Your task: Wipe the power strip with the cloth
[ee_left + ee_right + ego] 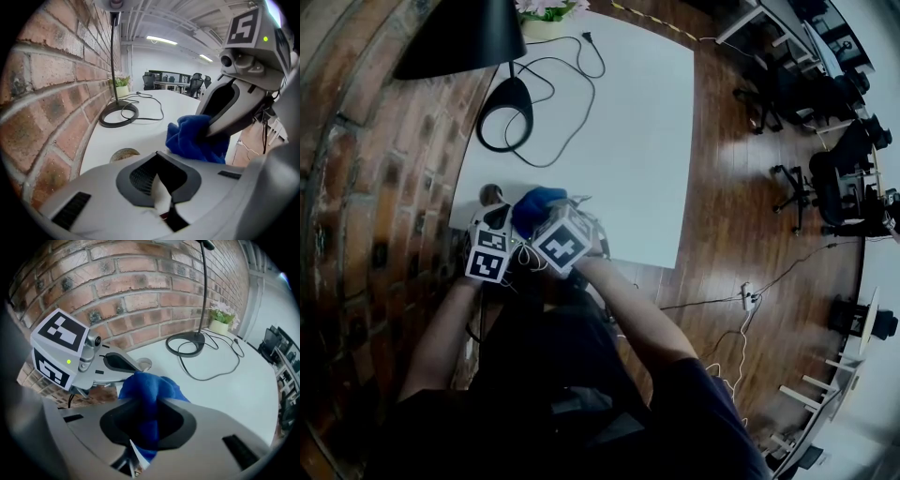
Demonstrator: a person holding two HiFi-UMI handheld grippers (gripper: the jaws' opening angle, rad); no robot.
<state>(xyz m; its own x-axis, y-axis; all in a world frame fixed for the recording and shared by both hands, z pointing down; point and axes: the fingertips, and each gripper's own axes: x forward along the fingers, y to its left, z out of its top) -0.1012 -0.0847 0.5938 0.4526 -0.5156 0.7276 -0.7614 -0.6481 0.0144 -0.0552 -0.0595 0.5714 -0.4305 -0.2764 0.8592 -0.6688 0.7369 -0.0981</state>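
Note:
The blue cloth (534, 202) is bunched up over the near left corner of the white table (637, 141). My right gripper (143, 420) is shut on the cloth (149, 389), which runs down through the gap between its jaws. In the left gripper view the right gripper's dark fingers (225, 110) pinch the cloth (192, 140). My left gripper (159, 180) is shut, just left of the cloth, close to the brick wall. A thin white sliver shows between its jaws; I cannot tell what it is. No power strip shows on the table; the grippers hide the spot beneath them.
A black lamp base (506, 114) with a looping black cord (567, 70) stands at the table's far left, and a flower pot (546, 21) behind it. A small round brown disc (491, 194) lies by the grippers. Brick wall (51, 84) borders the left. A white power strip (748, 300) lies on the wooden floor.

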